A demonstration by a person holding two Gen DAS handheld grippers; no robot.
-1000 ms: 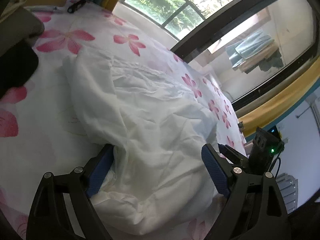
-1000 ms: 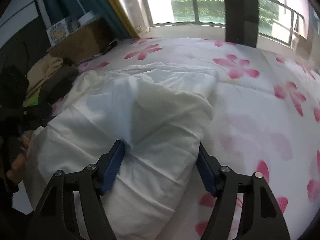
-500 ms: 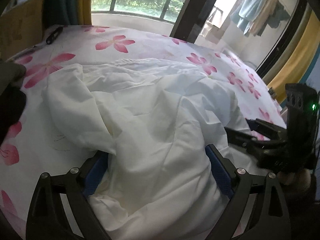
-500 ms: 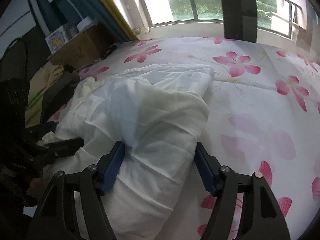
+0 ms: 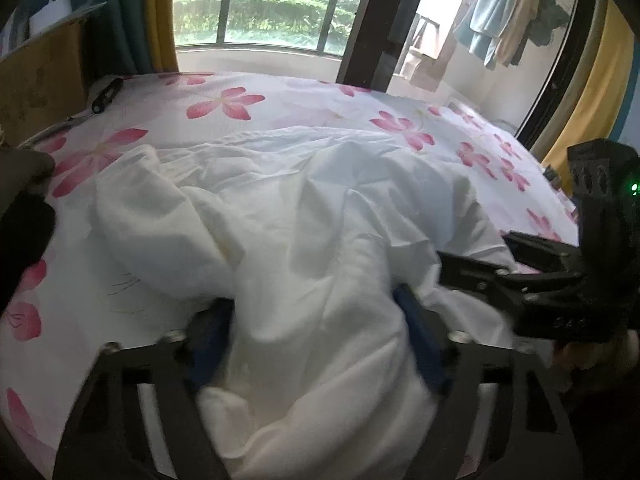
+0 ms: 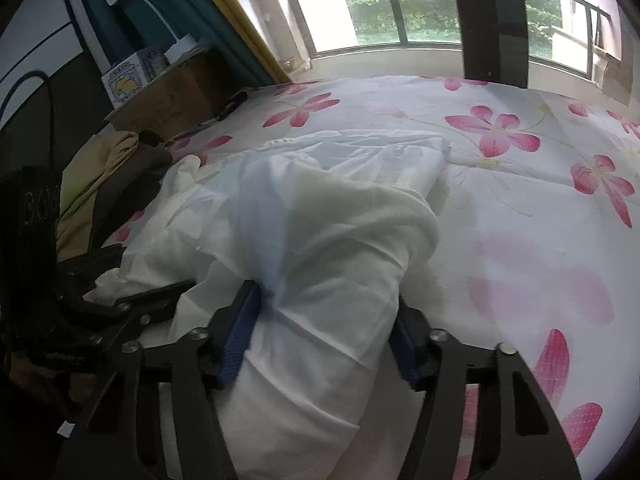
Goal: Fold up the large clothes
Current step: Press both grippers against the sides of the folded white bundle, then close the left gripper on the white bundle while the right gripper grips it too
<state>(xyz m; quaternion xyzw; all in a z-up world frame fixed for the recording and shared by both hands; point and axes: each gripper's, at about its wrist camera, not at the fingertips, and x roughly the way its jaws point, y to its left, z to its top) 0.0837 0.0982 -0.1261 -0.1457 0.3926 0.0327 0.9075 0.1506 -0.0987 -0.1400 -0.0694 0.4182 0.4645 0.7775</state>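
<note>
A large white garment lies crumpled on the flowered bed sheet. My left gripper is open, and a bunched fold of the garment lies between its blue pads. My right gripper is also open, with another thick fold of the garment between its blue pads. Each gripper shows in the other's view: the right one at the left view's right edge, the left one at the right view's left edge.
A pile of dark and tan clothes lies at the bed's left side. A cardboard box stands behind it near the curtains. A dark pen-like object lies at the bed's far left corner. Windows run along the far side.
The left wrist view has swung round from the right side window to face the far windows. My right gripper now appears close by. The garment has bunched higher between both sets of pads.
</note>
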